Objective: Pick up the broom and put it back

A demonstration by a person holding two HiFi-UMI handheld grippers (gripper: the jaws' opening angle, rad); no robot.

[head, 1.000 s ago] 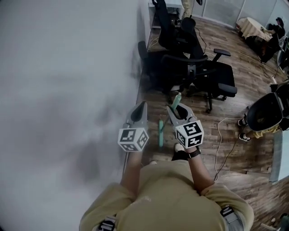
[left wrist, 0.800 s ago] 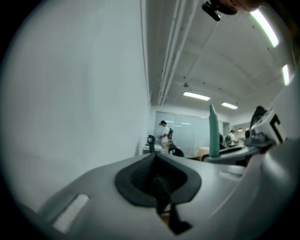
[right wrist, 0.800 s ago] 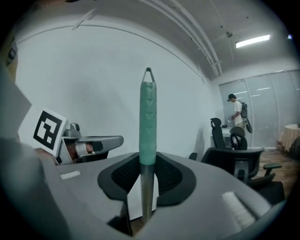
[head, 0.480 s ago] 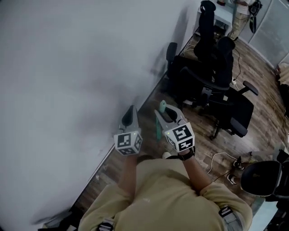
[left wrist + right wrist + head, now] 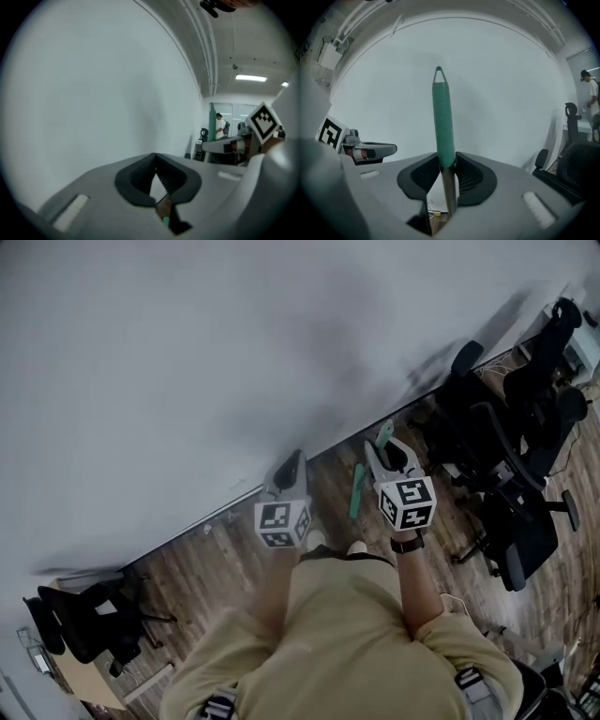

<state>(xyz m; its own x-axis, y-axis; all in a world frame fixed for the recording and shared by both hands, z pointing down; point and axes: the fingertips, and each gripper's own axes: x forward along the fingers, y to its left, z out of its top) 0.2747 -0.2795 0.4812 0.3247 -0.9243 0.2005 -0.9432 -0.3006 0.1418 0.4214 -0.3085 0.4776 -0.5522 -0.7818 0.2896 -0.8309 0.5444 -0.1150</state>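
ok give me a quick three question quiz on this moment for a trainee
1. True or false: the right gripper is shut on the broom.
2. The left gripper holds: A) the broom B) nothing C) a cloth
3. Fill in: the top end of the broom's handle is ___ in colour.

Key: 1 true; 2 B; 3 green
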